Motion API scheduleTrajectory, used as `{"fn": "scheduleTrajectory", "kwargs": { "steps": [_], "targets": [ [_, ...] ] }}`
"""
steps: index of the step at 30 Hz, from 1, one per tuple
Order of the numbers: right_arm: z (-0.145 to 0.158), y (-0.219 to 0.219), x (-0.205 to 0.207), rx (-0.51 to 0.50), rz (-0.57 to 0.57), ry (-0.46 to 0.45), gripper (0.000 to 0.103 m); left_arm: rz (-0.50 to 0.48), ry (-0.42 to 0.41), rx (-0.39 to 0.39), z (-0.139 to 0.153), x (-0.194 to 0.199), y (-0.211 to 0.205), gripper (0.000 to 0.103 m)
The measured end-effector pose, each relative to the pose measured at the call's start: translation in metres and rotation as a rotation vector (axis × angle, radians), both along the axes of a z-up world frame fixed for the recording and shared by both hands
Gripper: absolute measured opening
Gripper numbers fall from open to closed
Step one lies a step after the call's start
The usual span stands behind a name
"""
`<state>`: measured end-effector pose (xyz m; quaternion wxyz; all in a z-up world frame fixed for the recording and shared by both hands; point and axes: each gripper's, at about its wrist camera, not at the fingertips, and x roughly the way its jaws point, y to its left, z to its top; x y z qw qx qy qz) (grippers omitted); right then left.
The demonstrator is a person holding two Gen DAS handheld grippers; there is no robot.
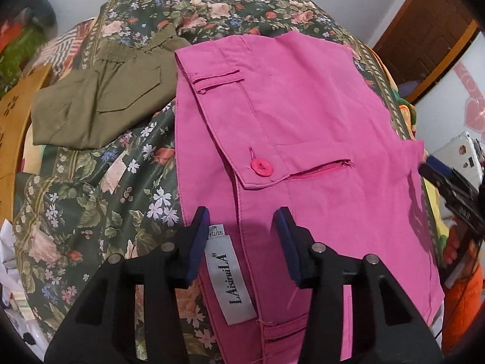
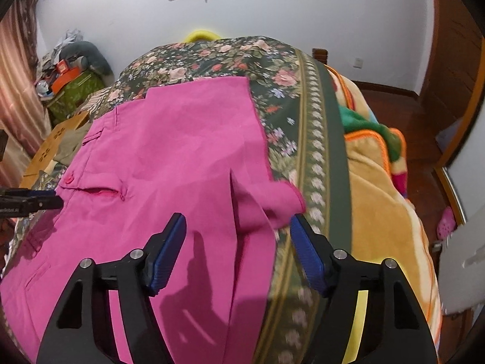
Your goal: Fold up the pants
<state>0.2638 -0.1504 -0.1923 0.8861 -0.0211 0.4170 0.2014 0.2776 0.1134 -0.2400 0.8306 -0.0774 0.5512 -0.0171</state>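
Left wrist view
Pink pants (image 1: pixel 318 115): spread flat on the floral bedspread (image 1: pixel 100 182), waistband end towards the camera, fly flap folded over.
Button (image 1: pixel 262 167): round, pink, on the pointed flap; an open zipper (image 1: pixel 321 170) runs to its right.
Label (image 1: pixel 229 276): white woven tag inside the waistband, reading "LAisiruiLA"; the small size tab above it reads "165/72A" and "L".
Left gripper (image 1: pixel 242 221): its fingers stand apart, holding nothing, over the waistband with the label between them.
Olive garment (image 1: pixel 97 97): folded, lying on the bedspread to the left of the pink pants, touching their edge.
Right gripper (image 1: pixel 436 166): seen at the right edge, its tip at the pants' side hem; whether it pinches cloth cannot be told from here.

Right wrist view
Pink pants (image 2: pixel 169 151): cover the left and middle of the bedspread (image 2: pixel 315 139), a loose leg corner turned up at the right edge.
Right gripper (image 2: pixel 238 227): blue pads spread wide and empty, above the leg cloth near that corner.
Left gripper (image 2: pixel 45 201): pokes in from the left beside the button; lettering on it is too blurred to read.
Blanket (image 2: pixel 379 182): tan with orange trim, right of the bedspread.
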Motion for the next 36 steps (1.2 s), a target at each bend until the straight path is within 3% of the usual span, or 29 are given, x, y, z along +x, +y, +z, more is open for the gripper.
{"fn": "scheduleTrajectory", "kwargs": {
  "steps": [3,7,12,14,19,21,24,26,31,36],
  "targets": [
    [-0.003,0.006,0.013,0.005,0.023,0.01,0.063,-0.021,0.008,-0.002,-0.002,0.0,-0.003,0.046],
    [-0.015,0.012,0.025,-0.011,0.034,0.06,0.041,-0.007,-0.005,0.031,0.005,-0.001,-0.002,0.04],
    [-0.021,0.012,0.021,-0.006,0.038,0.07,0.033,-0.025,-0.05,0.026,0.018,-0.007,-0.002,0.04],
    [-0.021,0.01,0.022,-0.003,0.03,0.073,0.022,-0.037,-0.044,0.019,0.014,-0.004,-0.007,0.04],
    [-0.021,0.009,0.022,0.021,0.022,0.078,0.01,-0.034,0.023,-0.039,-0.012,0.016,-0.009,0.04],
    [-0.021,0.01,0.02,0.015,0.036,0.077,0.008,-0.037,0.017,-0.03,-0.012,0.019,-0.012,0.04],
    [-0.02,0.011,0.018,0.0,0.046,0.059,0.007,-0.042,-0.003,-0.013,-0.013,0.018,-0.018,0.031],
    [-0.018,0.01,0.017,0.0,0.039,0.05,0.006,-0.051,-0.019,0.023,-0.012,0.016,-0.021,0.01],
    [-0.018,0.004,0.018,-0.008,-0.001,0.04,0.004,-0.054,-0.041,0.134,-0.012,0.013,-0.025,0.006],
    [-0.028,0.004,0.02,-0.049,-0.013,0.075,0.004,-0.048,-0.046,0.151,-0.015,0.01,-0.022,0.006]
  ]
}}
